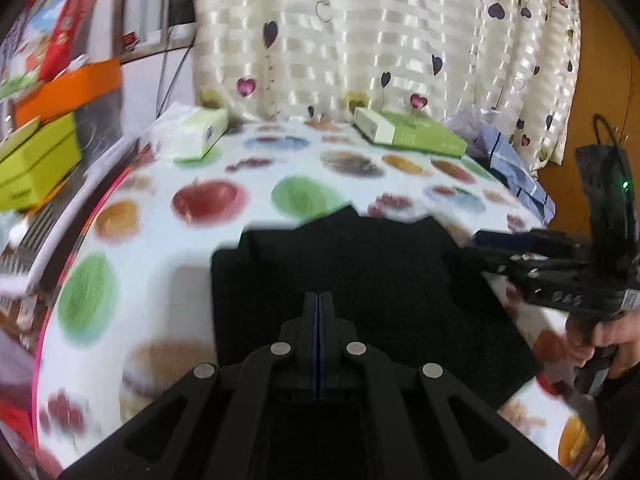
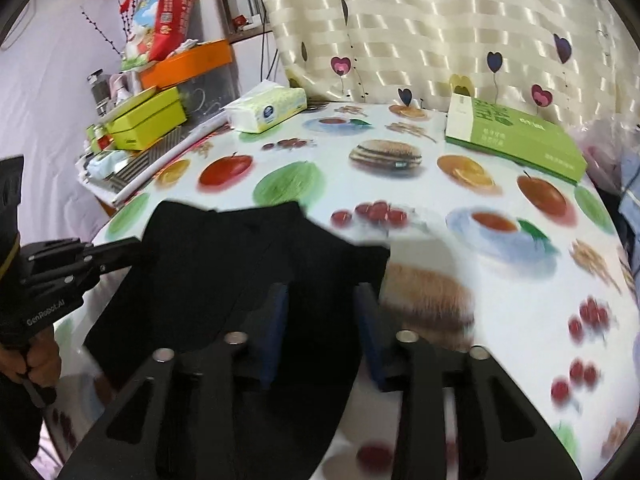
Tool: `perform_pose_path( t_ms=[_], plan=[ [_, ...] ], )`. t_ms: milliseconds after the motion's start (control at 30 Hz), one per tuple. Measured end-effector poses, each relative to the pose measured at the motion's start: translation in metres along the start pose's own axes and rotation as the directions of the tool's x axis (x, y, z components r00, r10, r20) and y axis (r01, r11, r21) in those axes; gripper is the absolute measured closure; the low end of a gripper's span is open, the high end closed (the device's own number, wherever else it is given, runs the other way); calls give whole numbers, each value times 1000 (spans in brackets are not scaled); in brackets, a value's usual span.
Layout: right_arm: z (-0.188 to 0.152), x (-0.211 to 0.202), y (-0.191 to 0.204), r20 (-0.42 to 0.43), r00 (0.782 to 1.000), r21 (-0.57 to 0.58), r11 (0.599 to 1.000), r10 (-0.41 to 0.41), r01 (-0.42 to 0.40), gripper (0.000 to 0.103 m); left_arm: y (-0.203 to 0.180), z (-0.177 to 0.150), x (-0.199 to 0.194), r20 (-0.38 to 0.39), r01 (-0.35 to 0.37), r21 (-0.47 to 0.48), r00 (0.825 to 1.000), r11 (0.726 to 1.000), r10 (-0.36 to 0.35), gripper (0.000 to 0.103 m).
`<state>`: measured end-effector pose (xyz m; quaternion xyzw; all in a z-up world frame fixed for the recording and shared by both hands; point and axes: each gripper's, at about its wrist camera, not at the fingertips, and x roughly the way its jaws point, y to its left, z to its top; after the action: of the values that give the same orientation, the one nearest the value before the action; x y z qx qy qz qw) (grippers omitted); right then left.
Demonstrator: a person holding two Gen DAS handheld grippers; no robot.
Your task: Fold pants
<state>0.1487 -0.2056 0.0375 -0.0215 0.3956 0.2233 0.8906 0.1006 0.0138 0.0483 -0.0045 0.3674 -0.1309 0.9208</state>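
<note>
Lying folded on the near part of my bench [image 1: 168, 248], the black pants [image 1: 360, 272] form a dark, roughly square bundle on the fruit-printed cloth, with their far edge reaching toward a printed green circle. My left tongs [image 1: 319, 300] hover over the near half of that bundle with their two fingers pressed flat together and nothing between them. My right tongs [image 2: 320, 308] stand partly spread above the pants [image 2: 224, 280], close to the bundle's right edge; the blue pads are apart and I see no cloth pinched between them, though the picture is blurred there. From the left wrist view the right tongs [image 1: 492, 248] reach in from the right, with their tips at the far right corner of the pants, and my hand [image 1: 608, 344] grips the handle below them. At the back of the bench sit a pack of tissues [image 2: 266, 110] to the left and a flat green box [image 2: 516, 136] to the right, both well apart from the pants. A heart-patterned curtain [image 1: 380, 40] hangs behind the bench, and stacked boxes [image 2: 160, 80] crowd a shelf beyond its left edge.
</note>
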Motion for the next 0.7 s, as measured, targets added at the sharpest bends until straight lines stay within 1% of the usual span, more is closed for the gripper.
perform_pose_path(
  t_ms=[67, 133, 167, 233, 333, 367, 400, 467, 500, 600, 633, 700],
  plan=[
    [6, 12, -3, -13, 1000, -1, 1000, -11, 11, 76, 1, 13, 20, -17, -6, 4, 1000, 1000, 6, 101],
    [8, 29, -6, -51, 999, -9, 1000, -14, 13, 76, 4, 18, 40, -53, -27, 3, 998, 1000, 27, 101],
    [8, 36, -8, -64, 998, -15, 1000, -17, 16, 79, 5, 18, 48, -72, -34, 4, 997, 999, 34, 101],
    [8, 39, -10, -50, 999, -29, 1000, -14, 12, 79, 5, 15, 51, -67, -36, 22, 997, 999, 38, 101],
    [10, 33, -11, -62, 998, -15, 1000, -15, 15, 79, 5, 13, 49, -62, -31, 34, 998, 999, 33, 101],
    [9, 27, -9, -59, 998, -14, 1000, -25, 24, 77, 6, 12, 47, -66, -27, 29, 997, 999, 29, 101],
    [4, 14, -7, -45, 999, -11, 1000, -13, 12, 77, 7, 11, 43, -64, -27, 28, 998, 999, 28, 101],
    [-5, -3, -2, -25, 999, -7, 1000, 27, -28, 77, 9, 7, 31, -54, -28, 20, 998, 999, 29, 101],
    [-14, -17, 4, -12, 999, -16, 999, 47, -47, 77, 11, 3, 23, -47, -14, 12, 999, 1000, 14, 101],
    [-39, -45, 21, 12, 997, -52, 996, 73, -72, 74, 12, -14, -5, -11, 16, -8, 1000, 1000, -16, 101],
    [-47, -50, 26, 12, 997, -60, 995, 77, -77, 74, 11, -23, -16, 2, 30, -11, 1000, 1000, -30, 101],
    [-65, -58, 37, -2, 997, -71, 995, 76, -76, 74, 12, -36, -28, 8, 35, -29, 999, 999, -35, 101]
  ],
)
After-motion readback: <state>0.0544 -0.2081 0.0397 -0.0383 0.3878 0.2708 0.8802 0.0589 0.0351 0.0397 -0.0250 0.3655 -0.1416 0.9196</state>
